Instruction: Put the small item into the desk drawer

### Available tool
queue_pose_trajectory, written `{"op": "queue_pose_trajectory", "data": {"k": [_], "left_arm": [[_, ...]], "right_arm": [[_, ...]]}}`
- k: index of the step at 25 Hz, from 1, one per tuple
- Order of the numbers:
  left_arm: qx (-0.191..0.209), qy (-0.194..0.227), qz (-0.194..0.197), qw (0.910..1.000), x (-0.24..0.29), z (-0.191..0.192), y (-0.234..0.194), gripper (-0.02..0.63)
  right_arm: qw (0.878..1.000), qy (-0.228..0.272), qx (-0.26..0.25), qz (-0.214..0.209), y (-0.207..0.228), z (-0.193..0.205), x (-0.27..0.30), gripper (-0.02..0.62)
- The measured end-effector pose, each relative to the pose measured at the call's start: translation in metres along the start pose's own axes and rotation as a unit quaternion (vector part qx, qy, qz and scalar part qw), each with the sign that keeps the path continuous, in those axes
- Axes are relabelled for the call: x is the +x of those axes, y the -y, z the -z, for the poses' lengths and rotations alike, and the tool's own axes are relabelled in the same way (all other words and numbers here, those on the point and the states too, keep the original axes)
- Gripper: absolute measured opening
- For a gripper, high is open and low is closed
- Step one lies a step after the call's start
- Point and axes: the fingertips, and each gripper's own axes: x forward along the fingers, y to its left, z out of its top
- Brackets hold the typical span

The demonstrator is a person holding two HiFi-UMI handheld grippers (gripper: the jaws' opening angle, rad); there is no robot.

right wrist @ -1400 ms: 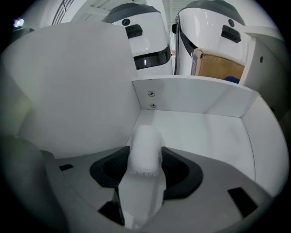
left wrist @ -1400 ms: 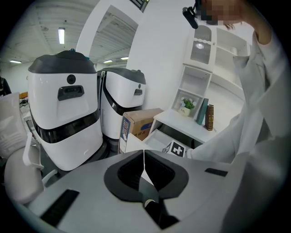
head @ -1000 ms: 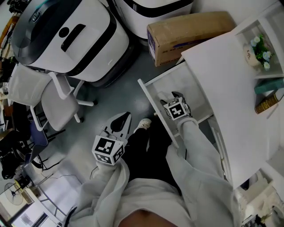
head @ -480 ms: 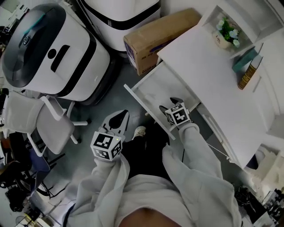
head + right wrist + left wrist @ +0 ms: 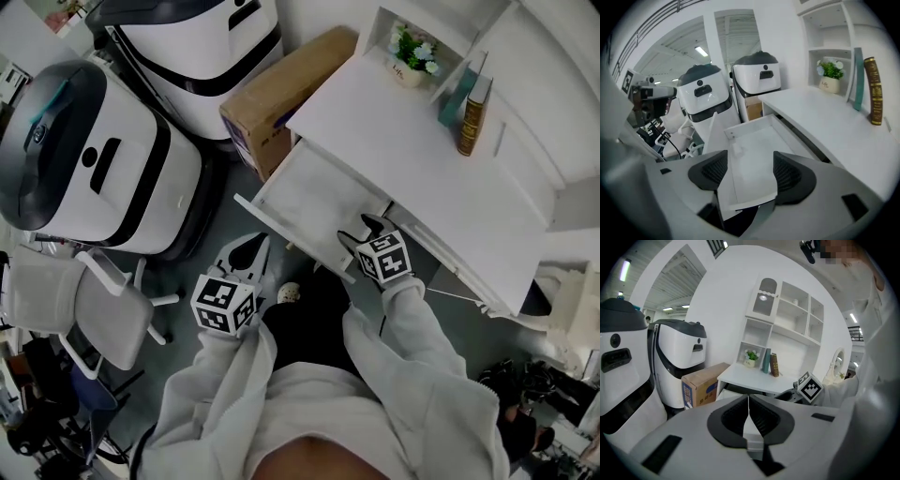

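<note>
The drawer [image 5: 302,192] is standing pulled out from under the white tabletop [image 5: 403,131]. It is a shallow rectangular tray of smooth matte board with thin, straight walls. In the right gripper view a small item [image 5: 737,149], pale and faintly blurred, is lying on the drawer [image 5: 754,123] floor just beside its left wall, toward the far end. Its shape is too small to make out.

The right claw [image 5: 359,229] is hovering over the drawer's near front edge. Its jaws are spread wide around nothing, and the dark ribbed pads [image 5: 786,172] are framing the white floor below the right claw [image 5: 750,165].

The left claw [image 5: 253,244] is hanging over the grey floor [image 5: 217,225], left of the drawer's front corner and apart from it. Its jaws are pressed together on nothing, as the left gripper view shows at the left claw [image 5: 748,401].

A brown cardboard box [image 5: 281,89] is sitting close against the drawer's far side. A rounded, glossy white machine [image 5: 89,164] is standing well to the left, leaving a strip of floor between. A potted plant [image 5: 412,54] and upright books [image 5: 472,105] are crowding the tabletop's back edge.
</note>
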Motion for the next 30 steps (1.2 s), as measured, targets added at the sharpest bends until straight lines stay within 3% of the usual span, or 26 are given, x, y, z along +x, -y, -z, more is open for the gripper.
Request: {"op": "queue_pose_trajectory", "data": {"k": [9, 14, 18, 23, 27, 30], "left_arm": [[0.043, 0.015, 0.08, 0.9957, 0.021, -0.029, 0.037, 0.017], [0.067, 0.03, 0.121, 0.9899, 0.024, -0.045, 0.062, 0.017], [0.085, 0.045, 0.156, 0.983, 0.023, -0.063, 0.083, 0.017], [0.106, 0.07, 0.182, 0.975, 0.02, -0.086, 0.104, 0.017], [0.12, 0.084, 0.187, 0.9713, 0.021, -0.094, 0.116, 0.017], [0.123, 0.086, 0.187, 0.9707, 0.022, -0.093, 0.119, 0.017]], "right_arm": [[0.99, 0.106, 0.054, 0.07, 0.001, -0.021, -0.097, 0.31], [0.978, 0.153, 0.083, 0.117, -0.01, -0.037, -0.151, 0.31], [0.96, 0.225, 0.085, 0.143, -0.024, -0.062, -0.196, 0.307], [0.933, 0.304, 0.079, 0.177, -0.04, -0.077, -0.247, 0.214], [0.915, 0.319, 0.065, 0.239, -0.038, -0.071, -0.272, 0.107], [0.905, 0.33, 0.093, 0.25, -0.033, -0.062, -0.275, 0.058]]}}
